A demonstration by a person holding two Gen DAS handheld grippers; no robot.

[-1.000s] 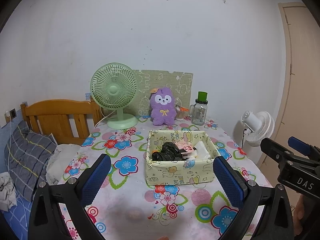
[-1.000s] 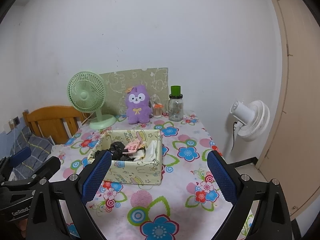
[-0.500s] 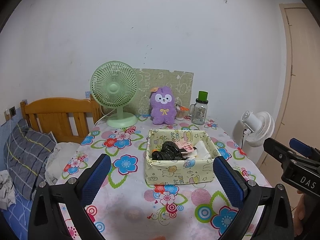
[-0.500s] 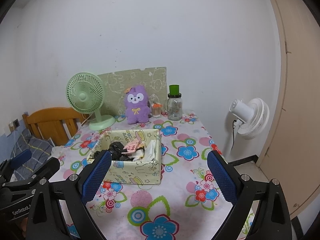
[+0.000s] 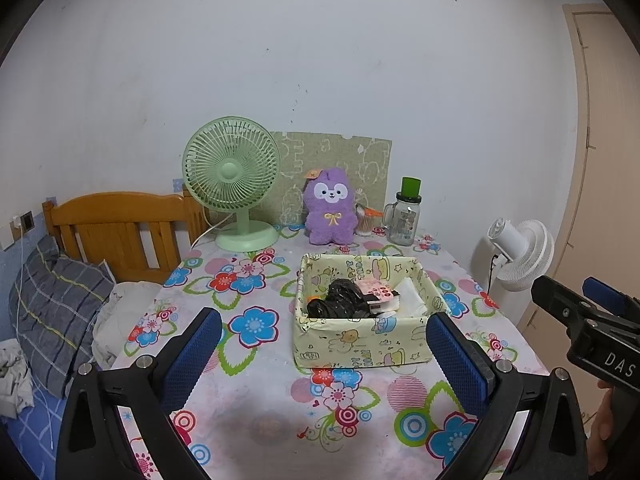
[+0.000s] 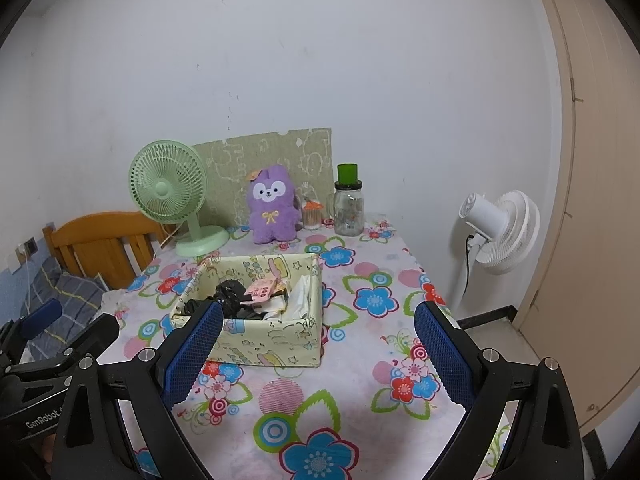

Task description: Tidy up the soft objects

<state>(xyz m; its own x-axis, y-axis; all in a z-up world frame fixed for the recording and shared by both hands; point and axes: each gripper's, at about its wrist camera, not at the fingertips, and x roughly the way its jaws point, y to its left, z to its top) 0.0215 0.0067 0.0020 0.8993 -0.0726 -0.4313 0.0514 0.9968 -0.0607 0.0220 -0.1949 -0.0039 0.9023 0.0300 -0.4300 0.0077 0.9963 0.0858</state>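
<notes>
Left gripper (image 5: 323, 342) and right gripper (image 6: 318, 338): jaws wide, holding nothing, low in frame above the floral desk (image 5: 256, 404). Fabric box (image 5: 362, 338) sits mid-frame on the desk, containing a black bundle (image 5: 340, 304), a pink item and white cloth. Purple plush (image 5: 330, 212) stands upright beyond the box, near the wall, right of the green fan (image 5: 232, 184).

Home bedroom, wooden bed headboard (image 5: 120, 228), pillow (image 5: 56, 304), floral-clothed table (image 5: 260, 400)
</notes>
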